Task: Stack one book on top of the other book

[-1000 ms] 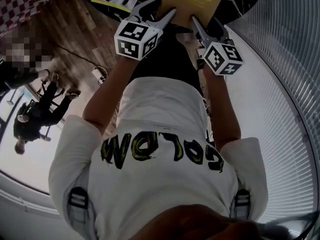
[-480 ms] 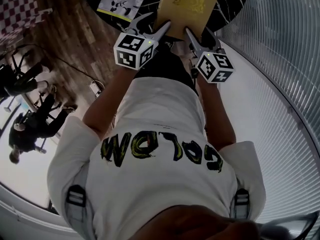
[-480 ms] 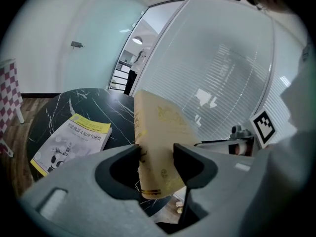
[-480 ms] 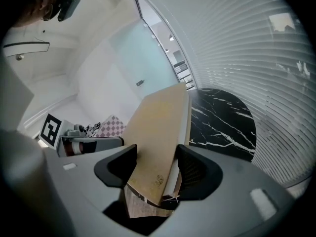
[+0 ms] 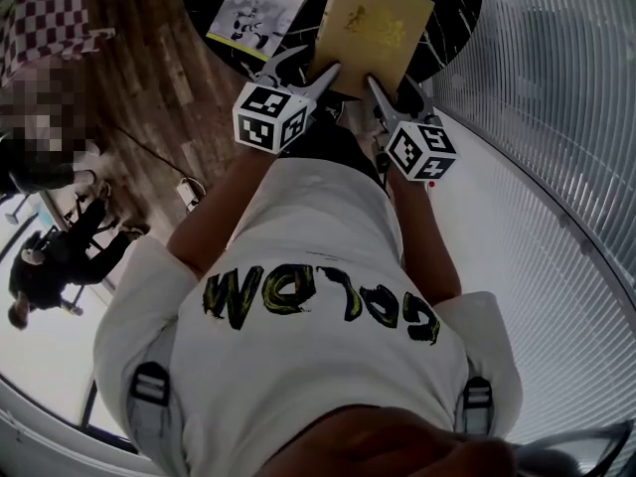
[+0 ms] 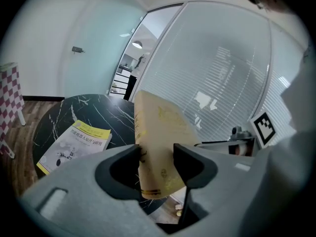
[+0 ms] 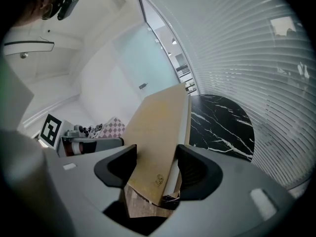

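A tan book with gold print (image 5: 376, 28) is held over the near side of a round black marble table (image 5: 457, 18). My left gripper (image 5: 313, 63) is shut on its near left corner and my right gripper (image 5: 396, 85) on its near right corner. In the left gripper view the tan book (image 6: 158, 132) stands between my jaws (image 6: 155, 164), tilted up off the table. The right gripper view shows its cover (image 7: 158, 127) between those jaws (image 7: 155, 169). A white and yellow book (image 5: 263, 8) lies flat on the table, left of the tan one, also in the left gripper view (image 6: 74, 144).
A curved glass wall with blinds (image 5: 556, 117) runs close along the right. A wooden floor (image 5: 149, 78) lies left of the table, with a checkered chair (image 5: 50, 13) beyond. People stand at the far left (image 5: 50, 256).
Both grippers have risen together with the tan book in their grip. More of the table and of both books now shows in the head view.
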`<state>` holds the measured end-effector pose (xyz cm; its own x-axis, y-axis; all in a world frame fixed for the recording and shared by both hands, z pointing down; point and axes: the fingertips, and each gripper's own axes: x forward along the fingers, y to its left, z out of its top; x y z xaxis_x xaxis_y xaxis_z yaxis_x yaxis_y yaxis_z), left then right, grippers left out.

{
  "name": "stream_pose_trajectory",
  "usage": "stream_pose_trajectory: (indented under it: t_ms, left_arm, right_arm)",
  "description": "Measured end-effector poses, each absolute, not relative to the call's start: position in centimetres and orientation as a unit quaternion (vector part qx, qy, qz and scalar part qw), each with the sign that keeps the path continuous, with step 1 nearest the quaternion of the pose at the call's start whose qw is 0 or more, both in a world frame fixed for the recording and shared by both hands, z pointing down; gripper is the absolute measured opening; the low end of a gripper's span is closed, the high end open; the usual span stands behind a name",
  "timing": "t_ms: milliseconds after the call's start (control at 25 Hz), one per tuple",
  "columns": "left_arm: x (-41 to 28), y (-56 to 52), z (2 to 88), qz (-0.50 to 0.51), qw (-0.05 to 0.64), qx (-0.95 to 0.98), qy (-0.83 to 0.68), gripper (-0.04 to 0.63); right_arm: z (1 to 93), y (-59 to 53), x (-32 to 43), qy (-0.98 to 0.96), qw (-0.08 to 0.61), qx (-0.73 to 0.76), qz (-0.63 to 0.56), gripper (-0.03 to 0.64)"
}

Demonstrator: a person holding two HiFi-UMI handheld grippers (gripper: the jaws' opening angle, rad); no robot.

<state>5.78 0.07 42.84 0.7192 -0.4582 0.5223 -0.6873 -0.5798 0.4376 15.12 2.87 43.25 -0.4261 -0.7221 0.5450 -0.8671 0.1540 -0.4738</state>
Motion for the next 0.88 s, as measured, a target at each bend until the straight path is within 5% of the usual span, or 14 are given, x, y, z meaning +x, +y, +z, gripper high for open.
stream_pose_trajectory:
  t_ms: [880]
  left_arm:
    - [1.0,-0.2,43.0,0.164,0.325,0.843,-0.396,0.215]
  right_arm:
    - [43.7,1.3,10.7,-0.787,0.108,0.469,0.385,0.256]
